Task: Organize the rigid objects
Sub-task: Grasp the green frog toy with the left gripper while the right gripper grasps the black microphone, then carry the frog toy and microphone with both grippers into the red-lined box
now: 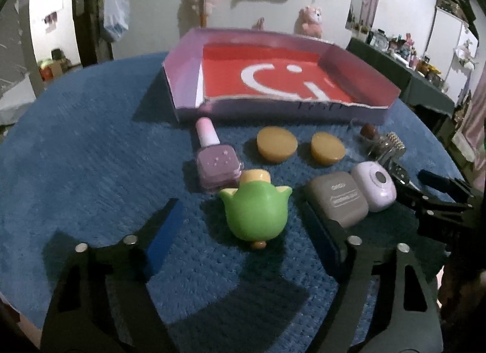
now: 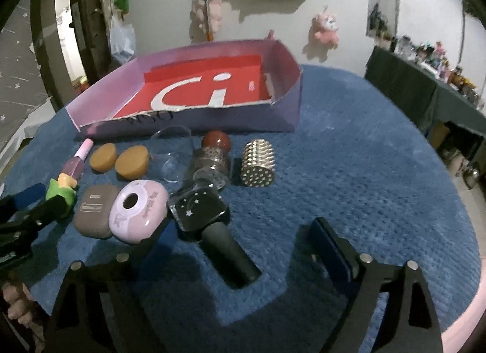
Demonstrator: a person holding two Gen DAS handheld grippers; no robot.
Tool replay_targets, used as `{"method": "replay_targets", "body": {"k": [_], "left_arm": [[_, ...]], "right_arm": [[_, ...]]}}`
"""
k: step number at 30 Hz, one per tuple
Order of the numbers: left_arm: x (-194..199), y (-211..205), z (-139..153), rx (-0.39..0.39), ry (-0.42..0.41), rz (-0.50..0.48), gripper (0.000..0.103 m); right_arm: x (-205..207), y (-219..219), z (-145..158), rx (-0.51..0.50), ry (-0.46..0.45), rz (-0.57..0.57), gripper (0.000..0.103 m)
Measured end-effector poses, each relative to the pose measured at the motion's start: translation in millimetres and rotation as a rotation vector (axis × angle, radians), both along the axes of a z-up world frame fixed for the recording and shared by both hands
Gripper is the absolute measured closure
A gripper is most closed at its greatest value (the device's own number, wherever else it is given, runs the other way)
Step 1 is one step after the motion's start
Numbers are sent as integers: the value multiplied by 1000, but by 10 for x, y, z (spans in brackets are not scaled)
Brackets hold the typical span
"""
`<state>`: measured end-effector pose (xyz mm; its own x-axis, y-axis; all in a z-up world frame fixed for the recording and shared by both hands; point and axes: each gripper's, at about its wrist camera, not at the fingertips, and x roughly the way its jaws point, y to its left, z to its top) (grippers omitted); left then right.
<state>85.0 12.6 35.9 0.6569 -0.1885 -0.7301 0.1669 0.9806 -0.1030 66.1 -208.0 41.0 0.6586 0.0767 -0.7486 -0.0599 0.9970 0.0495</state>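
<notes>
My left tongs (image 1: 240, 231) stand wide open with nothing between them; the green toy (image 1: 255, 210) lies on the blue bench (image 1: 91, 170) in the gap between the two fingers, at the centre of the left wrist frame, touching neither. Just above it in that frame lies the pink nail polish bottle (image 1: 214, 155), and to the right of the toy a grey case (image 1: 338, 198) touches a lilac case (image 1: 375, 186). Two tan discs (image 1: 276, 144) sit side by side below the pink tray (image 1: 185, 79), which fills the upper middle.

My right tongs (image 2: 240, 240) are likewise spread wide and hold nothing; a black bottle (image 2: 209, 216) lies tilted between their fingers at centre frame. A studded silver cylinder (image 2: 258, 163) stands above it, right of centre.
</notes>
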Motion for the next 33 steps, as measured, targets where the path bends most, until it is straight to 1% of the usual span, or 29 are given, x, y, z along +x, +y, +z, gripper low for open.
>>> {"method": "replay_targets", "body": {"k": [1,2,3,4,5,6,8,10,13,16,20,23,28,30,33], "left_arm": [[20,-5,-23,0,15,-9,43],[23,-7,-41,-1,26,-17,47],[24,-9,-45,-3,27,-21,47],[22,-15,-45,-2,23,-24,51],[21,-25,-40,-14,25,-40,59],[25,-33,-37,-19,25,-50,60],[19,-57,-40,-14,25,-50,61],[17,-65,-30,-16,25,-53,62],[14,-69,21,-21,16,-61,62],[3,-57,106,-22,0,-64,62],[21,-58,216,-21,-18,-63,62],[47,-28,338,-37,-33,-60,62],[158,-39,517,-36,-57,-54,62],[245,-35,593,-47,-63,-56,62],[382,-45,702,-40,-82,-54,62]], "right_arm": [[0,13,5,-7,-2,9,15],[2,32,7,-11,-3,23,20],[-5,65,9,-18,-8,41,26],[-3,75,14,-20,-11,53,29],[-15,102,14,-23,-18,72,38],[-37,137,16,-26,-28,97,49],[-52,184,20,-29,-37,122,63],[-53,190,26,-27,-38,125,64],[-75,163,94,8,-53,133,64],[-98,174,185,-12,-80,133,64],[-55,154,257,7,-83,132,64],[-19,148,362,4,-107,133,64],[124,113,560,16,-147,138,64],[213,116,618,19,-154,143,64],[376,124,690,19,-162,153,64]]}}
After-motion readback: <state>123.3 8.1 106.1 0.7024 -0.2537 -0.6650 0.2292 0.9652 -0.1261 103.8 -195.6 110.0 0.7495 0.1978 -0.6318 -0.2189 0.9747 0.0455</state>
